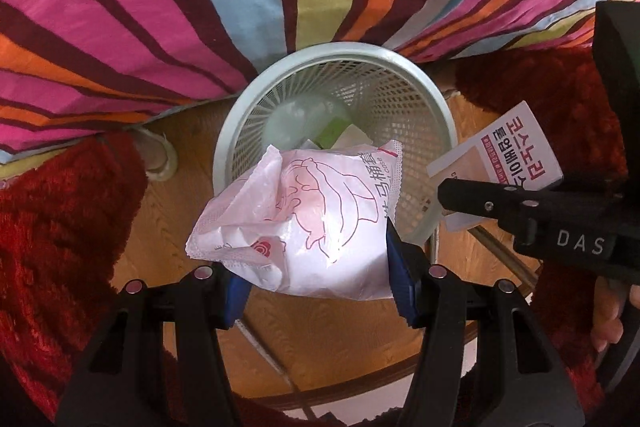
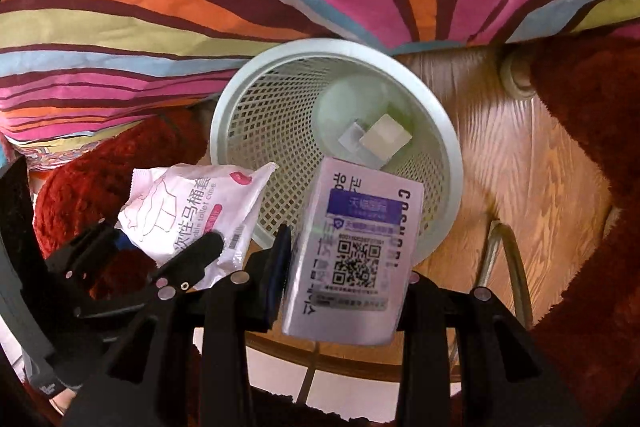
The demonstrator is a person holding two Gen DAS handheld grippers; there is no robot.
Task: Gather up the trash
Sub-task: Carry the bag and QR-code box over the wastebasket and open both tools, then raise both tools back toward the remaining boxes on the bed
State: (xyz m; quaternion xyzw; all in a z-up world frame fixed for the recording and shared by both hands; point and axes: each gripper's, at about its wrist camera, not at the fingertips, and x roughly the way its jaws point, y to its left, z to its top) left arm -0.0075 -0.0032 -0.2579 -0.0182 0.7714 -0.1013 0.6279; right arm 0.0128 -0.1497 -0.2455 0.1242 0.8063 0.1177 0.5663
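Trash is held above the bin (image 1: 424,83): a soft, light packet (image 1: 304,223) in the left hand-held gripper (image 1: 316,283), a stiff, light box (image 2: 352,259) clamped by its sides in the right hand-held gripper (image 2: 344,291).

Bright stripes, deep red pile and pale plastic are filling both views.

The striped fabric cover (image 1: 168,7) is showing pink, orange, light blue, yellow-green and maroon bands; the shaggy rug (image 1: 60,227) is glowing dark red; the round mesh wastebasket (image 1: 400,67) is looking pale mint-white; the crinkled plastic packet (image 1: 296,223) is showing white with pink line drawing; the flat cardboard box (image 2: 356,251) is displaying white with a blue label and black QR code.
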